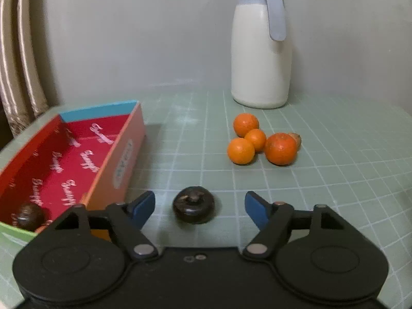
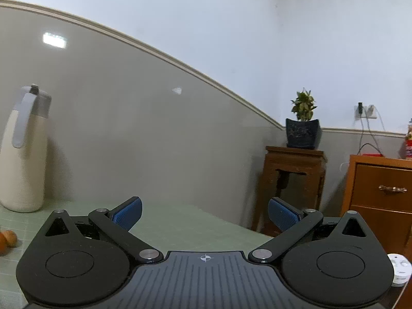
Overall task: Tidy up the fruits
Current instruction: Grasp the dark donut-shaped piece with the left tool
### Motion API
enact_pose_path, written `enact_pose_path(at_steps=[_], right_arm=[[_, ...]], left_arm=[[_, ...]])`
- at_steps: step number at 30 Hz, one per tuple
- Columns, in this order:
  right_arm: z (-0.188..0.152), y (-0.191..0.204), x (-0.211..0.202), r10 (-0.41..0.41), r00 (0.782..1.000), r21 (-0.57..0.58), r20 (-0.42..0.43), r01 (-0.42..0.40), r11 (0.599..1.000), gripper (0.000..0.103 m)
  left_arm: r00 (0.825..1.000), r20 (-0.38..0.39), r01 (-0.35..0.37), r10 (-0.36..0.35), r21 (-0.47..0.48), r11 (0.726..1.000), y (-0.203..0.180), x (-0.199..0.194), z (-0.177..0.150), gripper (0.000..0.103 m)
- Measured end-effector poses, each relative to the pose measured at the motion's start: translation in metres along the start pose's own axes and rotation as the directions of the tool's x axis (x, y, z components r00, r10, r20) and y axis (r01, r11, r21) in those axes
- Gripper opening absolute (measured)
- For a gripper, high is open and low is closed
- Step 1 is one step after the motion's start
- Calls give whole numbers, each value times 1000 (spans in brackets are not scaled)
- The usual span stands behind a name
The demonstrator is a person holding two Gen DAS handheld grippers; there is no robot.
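Left wrist view: left gripper (image 1: 199, 209) low over the green grid mat (image 1: 322, 180), jaws wide apart, a dark round fruit (image 1: 193, 208) sitting on the mat between the two blue pads (image 1: 144, 207). Neither pad touches it; clear gap on both sides, fruit roughly centred. Nothing held.

Red box (image 1: 77, 159) stands just left of the gripper, open top; one similar dark fruit (image 1: 28, 216) already lies in its near corner. Four oranges (image 1: 260, 141) cluster farther back on the mat, touching one another, with a brownish item partly hidden behind them. White jug (image 1: 261, 49) upright by the wall.

Step in hand, by my reading: picking the second dark fruit for the box. Next move calls for a slight advance so the pads flank its widest part, then a gentle close; round, glossy skin may roll or slip.

Right wrist view: right gripper (image 2: 204, 215) raised, pointing at the wall, jaws spread wide, empty, clear of everything
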State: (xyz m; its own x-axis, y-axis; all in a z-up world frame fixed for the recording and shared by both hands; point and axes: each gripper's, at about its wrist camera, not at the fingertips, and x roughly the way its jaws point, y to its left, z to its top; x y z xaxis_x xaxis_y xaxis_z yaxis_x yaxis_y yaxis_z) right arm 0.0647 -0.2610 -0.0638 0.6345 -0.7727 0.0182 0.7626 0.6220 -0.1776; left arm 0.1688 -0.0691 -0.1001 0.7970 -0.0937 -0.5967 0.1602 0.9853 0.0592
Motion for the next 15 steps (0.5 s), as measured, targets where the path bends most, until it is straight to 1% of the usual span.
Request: enact_pose_path(at_steps=[1, 4, 6, 8, 9, 10, 15], right_arm=[[1, -1, 1, 11, 1000, 2, -2, -11, 1000, 103], [2, 1, 1, 42, 999, 5, -11, -42, 999, 103], [4, 1, 2, 62, 998, 18, -26, -62, 998, 103], [6, 1, 3, 78, 996, 27, -34, -77, 997, 103], [6, 1, 4, 83, 996, 29, -36, -82, 996, 103], [6, 2, 4, 89, 995, 29, -37, -87, 996, 103], [6, 5, 5, 107, 994, 28, -36, -106, 994, 103]], left_arm=[[1000, -15, 2, -2, -11, 1000, 1, 4, 1, 64], [998, -55, -23, 21, -40, 999, 8, 15, -1, 52], [999, -42, -4, 2, -46, 999, 10, 16, -2, 46], [999, -35, 8, -9, -26, 1000, 7, 16, -1, 37], [999, -30, 14, -15, -16, 1000, 6, 16, -1, 36], [999, -26, 22, -22, -14, 1000, 5, 15, -2, 29], [999, -12, 40, -40, -32, 999, 6, 12, -5, 29]])
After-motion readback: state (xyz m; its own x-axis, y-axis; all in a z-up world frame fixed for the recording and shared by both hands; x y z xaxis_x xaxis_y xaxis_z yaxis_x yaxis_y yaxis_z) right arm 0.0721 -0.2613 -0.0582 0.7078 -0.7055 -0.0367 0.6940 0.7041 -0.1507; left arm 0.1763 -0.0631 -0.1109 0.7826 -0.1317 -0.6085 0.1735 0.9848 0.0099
